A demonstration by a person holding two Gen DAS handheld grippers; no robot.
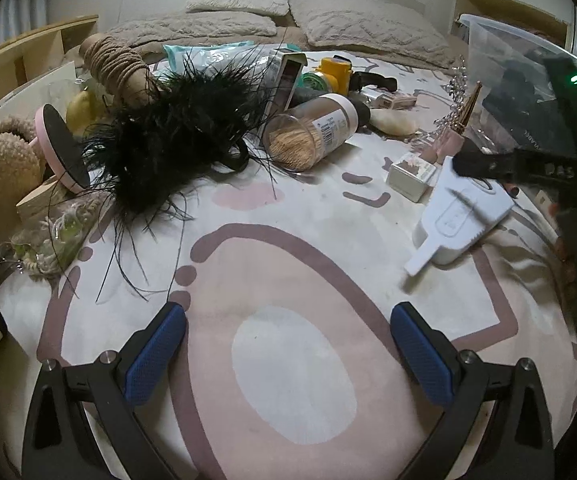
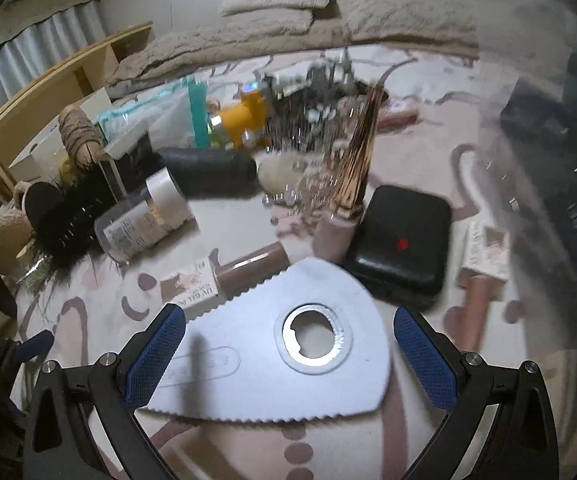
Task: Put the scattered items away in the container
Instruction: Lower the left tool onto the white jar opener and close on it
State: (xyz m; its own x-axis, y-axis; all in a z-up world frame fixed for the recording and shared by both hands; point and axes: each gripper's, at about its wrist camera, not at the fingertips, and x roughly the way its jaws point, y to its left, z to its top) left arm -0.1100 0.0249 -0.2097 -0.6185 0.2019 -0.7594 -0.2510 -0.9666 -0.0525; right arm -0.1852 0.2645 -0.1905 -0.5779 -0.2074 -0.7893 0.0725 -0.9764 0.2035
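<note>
— Where's the white scoop [image 2: 264, 344]?
— Flat on the patterned bedspread [image 1: 288, 264], right between the right gripper [image 2: 290, 354]'s blue textured pads, which stand wide apart, holding nothing.
— Its shape?
— Fan-shaped plastic, serrated edges, a metal-ringed hole.
— And the left gripper [image 1: 288, 354]?
— Spread wide and empty, low over bare bedspread; clear container [image 1: 528, 68] at the far right edge.

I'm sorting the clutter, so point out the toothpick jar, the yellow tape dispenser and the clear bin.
toothpick jar [image 1: 312, 130], left wrist view, labelled side.
yellow tape dispenser [image 1: 338, 74], left wrist view, yellow body.
clear bin [image 1: 500, 46], left wrist view, near wall.
</note>
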